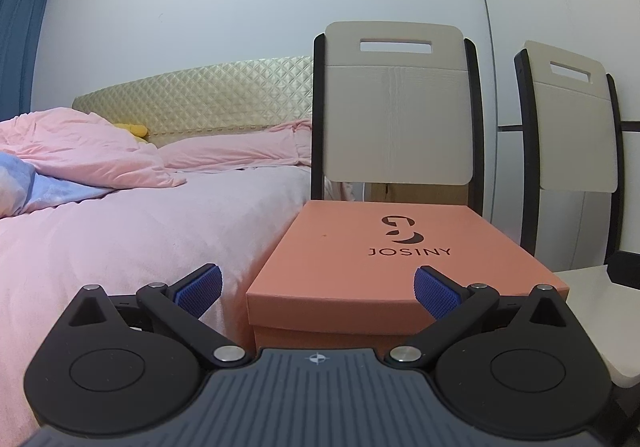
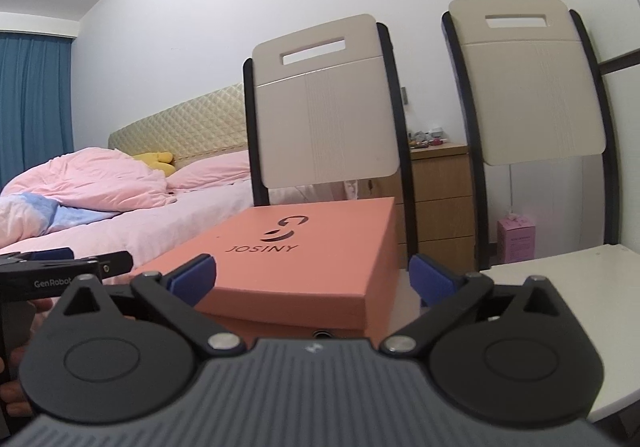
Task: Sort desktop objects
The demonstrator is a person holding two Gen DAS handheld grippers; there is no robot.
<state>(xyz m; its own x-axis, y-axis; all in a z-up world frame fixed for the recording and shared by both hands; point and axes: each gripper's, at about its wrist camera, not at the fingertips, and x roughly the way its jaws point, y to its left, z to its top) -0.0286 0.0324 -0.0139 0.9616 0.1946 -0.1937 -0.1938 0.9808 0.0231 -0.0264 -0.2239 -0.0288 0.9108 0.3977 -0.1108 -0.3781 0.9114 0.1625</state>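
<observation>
The orange box, lid closed and printed "JOSINY", sits on the seat of the left chair, directly ahead of both grippers. Its left side lies just beside the bed; its right side is near the white seat of the right chair. No small desktop objects to sort are visible on the box lid or on the white seat.

Left gripper: released, pads spread wide, holding nothing, positioned at the near edge of the box. Right gripper: likewise released and empty, at the near right corner of the box. The left gripper also appears at the left edge of the right wrist view.

Hazards, as judged from this position:
- Both grippers converge on the same near edge; collision is likely if both advance together.
- A one-sided grip on the lid may lift the lid alone and leave the base behind.
- Pushing the box far or left could slide it off the seat toward the bed.

A wooden dresser stands beyond the chairs.
</observation>
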